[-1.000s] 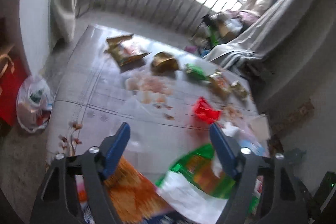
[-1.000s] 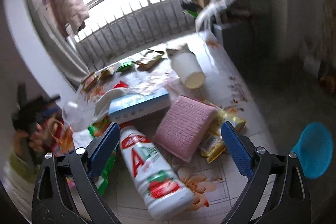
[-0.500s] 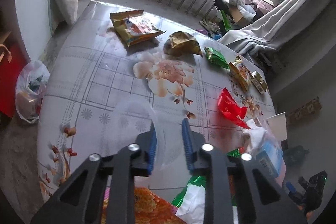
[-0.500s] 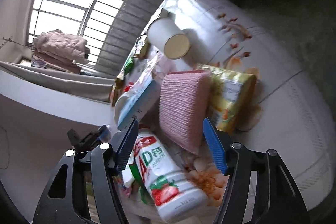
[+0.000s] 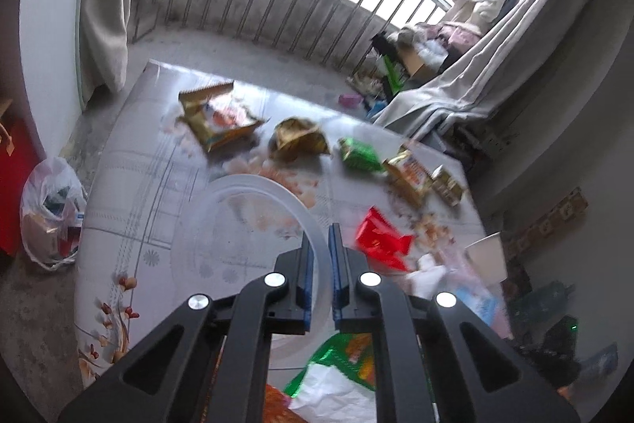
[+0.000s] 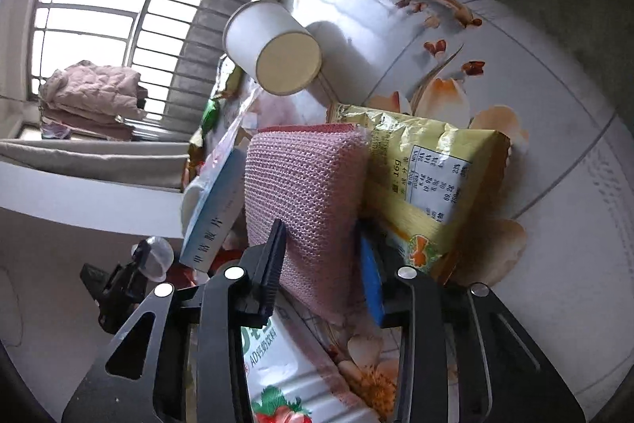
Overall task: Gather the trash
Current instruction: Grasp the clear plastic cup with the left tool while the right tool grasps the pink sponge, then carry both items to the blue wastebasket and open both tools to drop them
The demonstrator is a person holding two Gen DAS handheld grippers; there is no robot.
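In the left wrist view my left gripper (image 5: 320,264) is shut on the rim of a clear plastic cup (image 5: 253,185), held above the flowered table (image 5: 130,193). Wrappers lie beyond: a gold bag (image 5: 216,117), a crumpled gold wrapper (image 5: 301,139), a green packet (image 5: 358,153), a red wrapper (image 5: 380,238). In the right wrist view my right gripper (image 6: 321,260) is shut on a pink knitted sponge (image 6: 305,185), which lies over a yellow snack bag (image 6: 432,177).
A white paper cup (image 6: 273,50) lies on its side behind the sponge. A blue-and-white box (image 6: 214,213) and a strawberry milk bottle (image 6: 293,375) sit to the left and below. A white trash bag (image 5: 49,213) stands on the floor left of the table.
My left gripper closed from wide open onto the clear cup and lifted it. My right gripper moved in and closed on the pink sponge.
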